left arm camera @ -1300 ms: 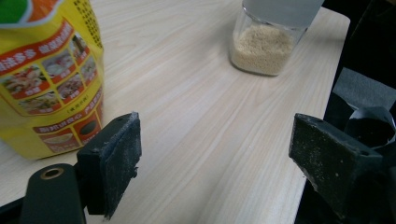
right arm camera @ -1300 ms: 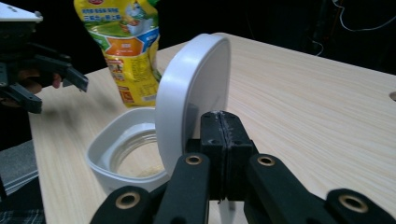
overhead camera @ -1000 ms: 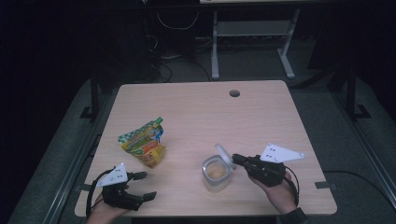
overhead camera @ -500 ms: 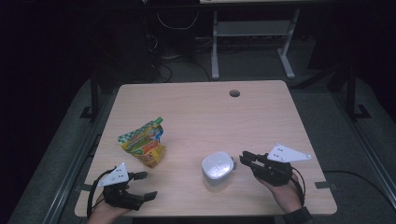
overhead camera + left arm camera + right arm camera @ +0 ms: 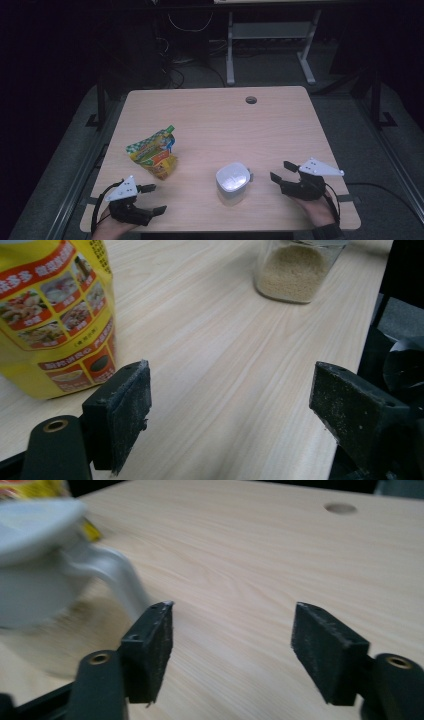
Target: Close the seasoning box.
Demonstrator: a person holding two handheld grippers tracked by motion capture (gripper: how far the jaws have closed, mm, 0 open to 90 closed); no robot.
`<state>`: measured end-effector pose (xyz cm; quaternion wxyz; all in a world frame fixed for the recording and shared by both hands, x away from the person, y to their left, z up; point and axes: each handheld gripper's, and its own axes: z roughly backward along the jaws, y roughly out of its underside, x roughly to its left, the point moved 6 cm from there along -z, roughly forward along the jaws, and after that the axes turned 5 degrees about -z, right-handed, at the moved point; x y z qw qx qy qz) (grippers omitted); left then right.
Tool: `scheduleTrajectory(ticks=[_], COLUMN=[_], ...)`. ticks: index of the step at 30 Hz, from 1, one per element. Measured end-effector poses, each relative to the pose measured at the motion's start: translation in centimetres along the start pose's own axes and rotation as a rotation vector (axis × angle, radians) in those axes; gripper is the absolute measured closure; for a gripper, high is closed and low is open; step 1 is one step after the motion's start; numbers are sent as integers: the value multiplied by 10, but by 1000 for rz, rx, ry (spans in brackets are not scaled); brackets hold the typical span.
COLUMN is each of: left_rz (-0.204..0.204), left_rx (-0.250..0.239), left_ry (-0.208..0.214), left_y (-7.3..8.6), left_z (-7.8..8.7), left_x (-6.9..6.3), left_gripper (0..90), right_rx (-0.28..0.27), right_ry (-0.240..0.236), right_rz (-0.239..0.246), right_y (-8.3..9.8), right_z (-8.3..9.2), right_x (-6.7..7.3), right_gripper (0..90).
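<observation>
Fingers, right: the right gripper (image 5: 281,171) sits low at the lower right of the high view, its two black fingers (image 5: 150,647) spread wide with bare wood between them; they have just been opening and nothing is gripped.
Fingers, left: the left gripper (image 5: 151,199) lies at the lower left of the high view, fingers (image 5: 120,412) parted and clamped on nothing.
Jar, place: the jar (image 5: 232,182) with its white lid stands upright on the counter (image 5: 220,120), lower centre of the high view, lid closed on top.
Jar against right fingers: it stands just to the picture-left of the right fingertips, apart from them, with a strip of counter in the gap; in the right gripper view the jar (image 5: 40,570) is a blurred white shape at the left edge, outside the finger gap, and its lid tab (image 5: 117,577) reaches down close to the left finger.
Jar against left fingers: in the left gripper view the jar (image 5: 295,272) shows pale grains through clear walls at the upper middle, well ahead of the fingers.
Snack bag: the yellow snack bag (image 5: 155,152) lies at left centre of the high view, near the left gripper; in the left gripper view it (image 5: 55,315) fills the upper left, just beyond the left finger.
Counter hole: a round cable hole (image 5: 251,100) sits near the far edge.
</observation>
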<state>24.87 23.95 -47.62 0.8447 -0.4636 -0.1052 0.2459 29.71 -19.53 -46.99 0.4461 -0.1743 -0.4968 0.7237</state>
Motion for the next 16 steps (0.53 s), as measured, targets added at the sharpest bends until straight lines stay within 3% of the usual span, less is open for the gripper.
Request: scheduleTrajectory(ticks=[5, 10, 16], left_rz=[-3, 0, 10], left_rx=[23, 45, 51], left_ry=[-11, -21, -29], left_y=[3, 7, 8], left_z=[-2, -4, -4], left_x=[4, 8, 10], left_gripper=[168, 168, 168], right_rx=[14, 38, 52], right_ry=[75, 92, 89], right_rz=[1, -16, -13], right_y=[14, 19, 21], right_z=[-1, -8, -12], right_x=[-19, -26, -24], right_gripper=[221, 178, 156])
